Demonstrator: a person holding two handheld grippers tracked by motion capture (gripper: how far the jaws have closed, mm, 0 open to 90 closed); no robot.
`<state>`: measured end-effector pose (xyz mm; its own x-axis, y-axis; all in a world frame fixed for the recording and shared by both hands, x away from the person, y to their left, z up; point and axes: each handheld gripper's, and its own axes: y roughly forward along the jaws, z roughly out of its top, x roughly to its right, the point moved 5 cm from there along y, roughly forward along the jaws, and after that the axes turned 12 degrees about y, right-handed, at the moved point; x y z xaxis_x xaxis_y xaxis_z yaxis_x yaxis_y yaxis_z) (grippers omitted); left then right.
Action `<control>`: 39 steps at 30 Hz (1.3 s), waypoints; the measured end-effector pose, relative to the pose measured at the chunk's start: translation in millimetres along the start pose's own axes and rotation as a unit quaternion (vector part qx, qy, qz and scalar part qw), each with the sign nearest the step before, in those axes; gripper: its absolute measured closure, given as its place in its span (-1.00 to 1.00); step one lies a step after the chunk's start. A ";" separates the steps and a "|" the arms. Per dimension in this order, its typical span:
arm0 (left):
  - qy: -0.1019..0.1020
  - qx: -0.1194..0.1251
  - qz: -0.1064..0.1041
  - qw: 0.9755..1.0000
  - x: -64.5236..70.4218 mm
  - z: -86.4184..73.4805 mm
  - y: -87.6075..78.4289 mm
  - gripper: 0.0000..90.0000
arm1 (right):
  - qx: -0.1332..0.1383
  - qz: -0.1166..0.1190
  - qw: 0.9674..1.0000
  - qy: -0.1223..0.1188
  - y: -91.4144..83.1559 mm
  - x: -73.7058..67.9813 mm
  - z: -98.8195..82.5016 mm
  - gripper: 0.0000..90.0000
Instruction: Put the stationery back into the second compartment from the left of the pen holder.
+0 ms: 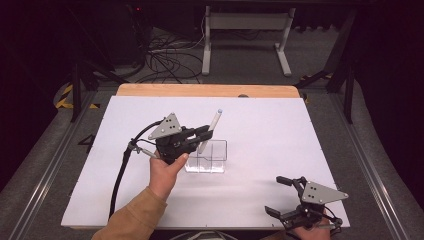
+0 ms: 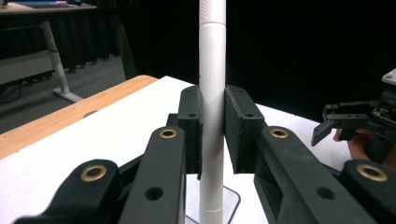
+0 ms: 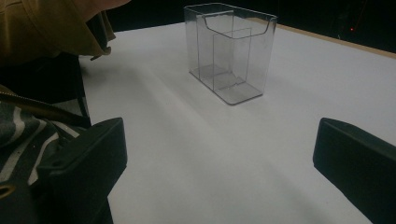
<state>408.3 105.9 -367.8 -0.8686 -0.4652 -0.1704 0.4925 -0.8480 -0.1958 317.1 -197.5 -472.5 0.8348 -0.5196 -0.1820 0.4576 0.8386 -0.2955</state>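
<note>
One white pen (image 1: 210,131), long axis steeply tilted in the high view, capped tip up and away toward the far edge, lower end down over the clear box (image 1: 215,161); upright and straight between the pads in the left gripper view, running from the top edge down past the box rim (image 2: 236,198); clamped about mid-length by the left gripper (image 1: 202,134), jaws nearly together with both pads pressed flat on the barrel (image 2: 212,116); held above the box near the middle of the white table (image 1: 280,145). One clear plastic box, upright, open at the top, split by inner walls into compartments (image 3: 231,51); nothing seen lying inside from the right gripper view; whether the pen's lower end is already within the walls, cannot tell. Two grippers; right gripper (image 1: 279,196) low at the near right corner, well apart from the box, jaws spread wide with bare table between them (image 3: 219,163), gripping nothing.
</note>
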 end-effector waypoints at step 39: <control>0.000 -0.028 0.005 1.000 -4.8 -27.8 21.7 0.73 | 0.001 0.004 1.000 -0.001 -1.1 0.0 -0.2 -0.92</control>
<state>424.6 96.7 -398.1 -0.8641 -0.4730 -0.1719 0.5026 -0.8280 -0.2486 316.5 -198.4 -472.4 0.8387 -0.5132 -0.1824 0.4520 0.8426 -0.2926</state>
